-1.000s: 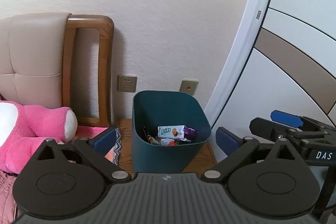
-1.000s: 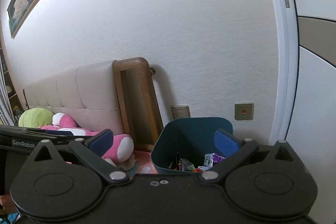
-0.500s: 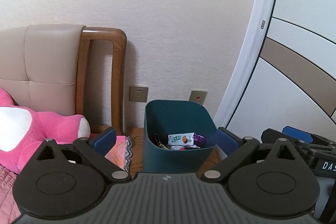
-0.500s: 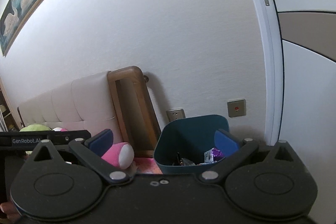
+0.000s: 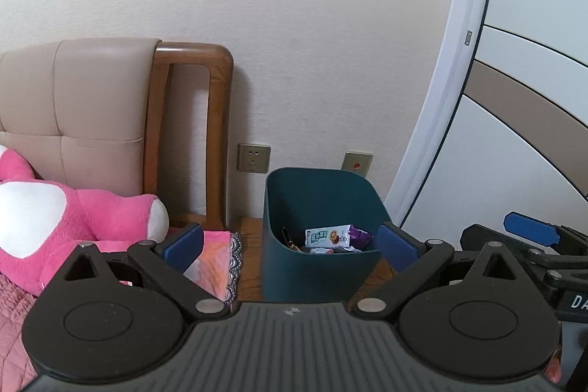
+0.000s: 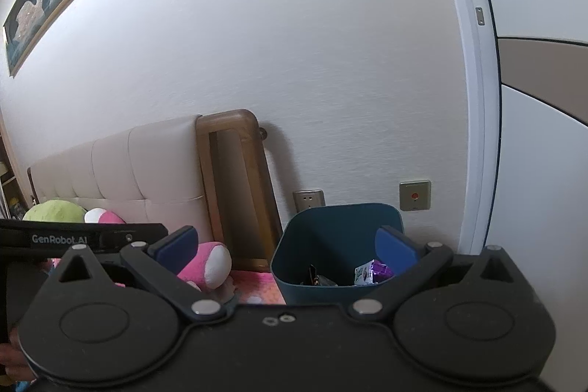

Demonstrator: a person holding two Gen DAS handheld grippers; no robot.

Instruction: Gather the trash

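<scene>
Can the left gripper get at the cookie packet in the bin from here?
Probably yes. The left gripper is open and empty, the bin has no lid, and the cookie packet lies on top of the other trash. Only the bin's near wall stands between, so it would likely have to come in from above.

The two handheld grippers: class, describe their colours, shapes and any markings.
The left gripper and the right gripper are alike: matte black bodies, two round discs, angled link arms with silver pivot pins, and blue finger pads. The left's housing is ribbed. White "GenRobot.AI" lettering marks the left's side.
</scene>
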